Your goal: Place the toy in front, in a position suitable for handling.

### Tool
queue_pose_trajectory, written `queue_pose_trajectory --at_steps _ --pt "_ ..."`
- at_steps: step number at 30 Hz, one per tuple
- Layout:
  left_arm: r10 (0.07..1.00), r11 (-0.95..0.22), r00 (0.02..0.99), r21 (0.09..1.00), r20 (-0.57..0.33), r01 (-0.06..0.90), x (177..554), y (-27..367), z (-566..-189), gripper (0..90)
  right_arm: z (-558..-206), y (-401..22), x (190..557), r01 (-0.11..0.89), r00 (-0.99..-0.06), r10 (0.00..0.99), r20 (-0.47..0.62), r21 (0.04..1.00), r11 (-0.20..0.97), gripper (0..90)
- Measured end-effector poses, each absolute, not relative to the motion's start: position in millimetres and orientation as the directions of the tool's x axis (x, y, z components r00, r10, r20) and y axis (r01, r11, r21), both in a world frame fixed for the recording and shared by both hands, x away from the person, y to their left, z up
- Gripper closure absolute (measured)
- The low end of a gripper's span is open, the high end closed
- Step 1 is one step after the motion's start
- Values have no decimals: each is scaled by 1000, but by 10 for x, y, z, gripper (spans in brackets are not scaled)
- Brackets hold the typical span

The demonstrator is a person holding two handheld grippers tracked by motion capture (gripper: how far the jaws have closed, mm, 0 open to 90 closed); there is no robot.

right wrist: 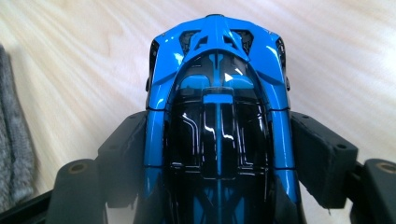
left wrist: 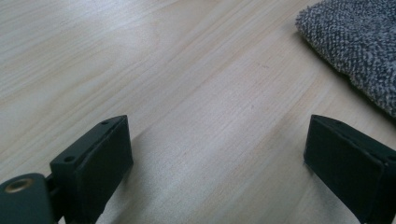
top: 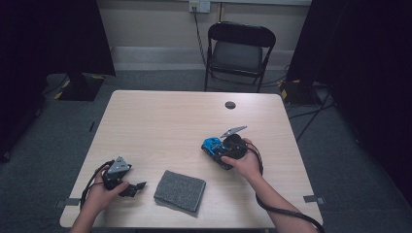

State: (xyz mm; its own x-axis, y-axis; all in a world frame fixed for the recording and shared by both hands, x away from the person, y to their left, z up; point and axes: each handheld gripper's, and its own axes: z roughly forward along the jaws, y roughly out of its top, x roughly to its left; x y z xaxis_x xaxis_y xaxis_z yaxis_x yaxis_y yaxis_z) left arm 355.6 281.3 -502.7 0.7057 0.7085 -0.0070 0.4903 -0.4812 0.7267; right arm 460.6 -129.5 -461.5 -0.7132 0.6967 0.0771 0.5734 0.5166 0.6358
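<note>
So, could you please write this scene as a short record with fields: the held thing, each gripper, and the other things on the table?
held thing: blue toy car, clamped at its sides
right gripper: shut on the car, over the table
left gripper: jaws wide open, nothing between them, low over bare wood
other things: grey cloth, folded, between the two hands
behind the table: black chair

Two black hand-held grippers are seen at the table. The left gripper point(top: 127, 183) is topped by a grey three-cornered plate, and a black cable is looped beside it. Its blocky matte pads point(left wrist: 100, 168) are marked by small screw holes, with a brass-coloured insert behind. The right gripper point(top: 224, 151) is crowned likewise in grey, its cable trailed along a bare forearm.
</note>
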Motion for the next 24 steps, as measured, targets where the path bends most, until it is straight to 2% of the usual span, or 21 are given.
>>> queue_pose_trajectory --at_steps 13,24 --pt "707 -482 707 726 -8 490 3557 2811 -5028 68 -4419 -1169 4935 562 -716 695 62 643 521 257" --pt "706 -482 708 725 -10 491 3555 2807 -5029 61 -4612 -893 5172 540 -745 666 48 629 559 256"
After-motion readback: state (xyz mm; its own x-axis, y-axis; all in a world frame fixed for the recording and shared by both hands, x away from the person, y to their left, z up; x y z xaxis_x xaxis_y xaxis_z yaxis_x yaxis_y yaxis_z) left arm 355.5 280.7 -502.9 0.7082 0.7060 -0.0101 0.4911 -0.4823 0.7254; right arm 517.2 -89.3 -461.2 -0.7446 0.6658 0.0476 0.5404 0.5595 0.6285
